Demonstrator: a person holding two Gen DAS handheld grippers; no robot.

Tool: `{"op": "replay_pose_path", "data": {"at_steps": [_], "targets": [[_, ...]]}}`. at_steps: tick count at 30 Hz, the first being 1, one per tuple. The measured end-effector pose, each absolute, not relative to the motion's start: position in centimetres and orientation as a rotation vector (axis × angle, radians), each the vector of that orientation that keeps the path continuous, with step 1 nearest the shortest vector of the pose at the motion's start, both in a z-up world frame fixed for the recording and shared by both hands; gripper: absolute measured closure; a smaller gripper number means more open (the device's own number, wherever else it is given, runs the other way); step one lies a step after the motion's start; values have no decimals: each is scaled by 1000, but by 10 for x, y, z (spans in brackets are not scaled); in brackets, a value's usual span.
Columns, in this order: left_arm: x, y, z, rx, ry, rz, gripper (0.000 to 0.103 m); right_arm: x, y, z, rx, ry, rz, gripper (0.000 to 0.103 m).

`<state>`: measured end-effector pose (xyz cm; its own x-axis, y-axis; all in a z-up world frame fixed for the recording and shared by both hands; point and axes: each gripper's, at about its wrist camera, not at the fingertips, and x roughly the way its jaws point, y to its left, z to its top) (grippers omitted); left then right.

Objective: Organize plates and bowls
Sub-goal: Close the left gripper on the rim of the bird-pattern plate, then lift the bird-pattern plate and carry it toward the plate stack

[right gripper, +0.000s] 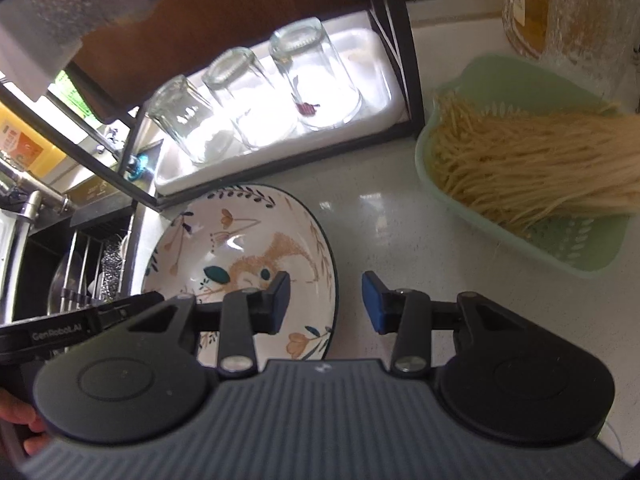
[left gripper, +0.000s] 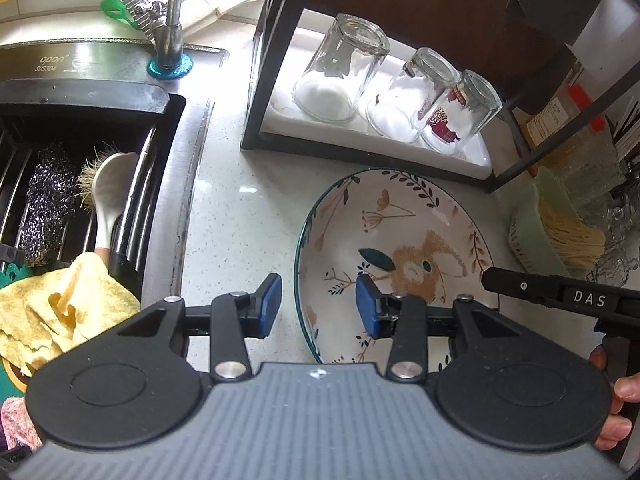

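Left claw (left gripper: 318,306) and right claw (right gripper: 326,303), both spread and empty, straddled opposite rims of one floral plate (left gripper: 400,248) lying flat on table (left gripper: 248,216) before rack (left gripper: 276,40); lifting and stowing not yet begun.

Left gripper (left gripper: 318,306) spread wide, straddling the left rim of the floral plate (left gripper: 404,240) on the countertop (left gripper: 240,220). Three upturned glasses (left gripper: 396,92) stand on the rack's white tray (left gripper: 472,156) behind. Sink (left gripper: 80,184) lies left.
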<state>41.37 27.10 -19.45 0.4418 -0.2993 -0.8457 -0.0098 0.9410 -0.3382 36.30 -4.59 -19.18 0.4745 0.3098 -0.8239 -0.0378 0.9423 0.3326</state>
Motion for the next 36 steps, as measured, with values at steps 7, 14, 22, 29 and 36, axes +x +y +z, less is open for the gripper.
{"op": "replay_pose_path", "data": {"at_steps": [7,14,22,29,36], "targets": [[422,275,-198,-304,1095,-194,63,368,-45,-204,292,1068,207,80],[435,274,-198,-277,1100,-252,74,370,-39,-207,270,1063,212,90],[438,264,-197,-189,1093,-271,74,373,-44,-210,324,1055,220,90],[439,271,-199,-247,1147,-310,74,367,-62,-209,450,1076,244,89],[432,275,-190,-345,1161,-364,74,353,-74,-193,473,1051,259,89]]}}
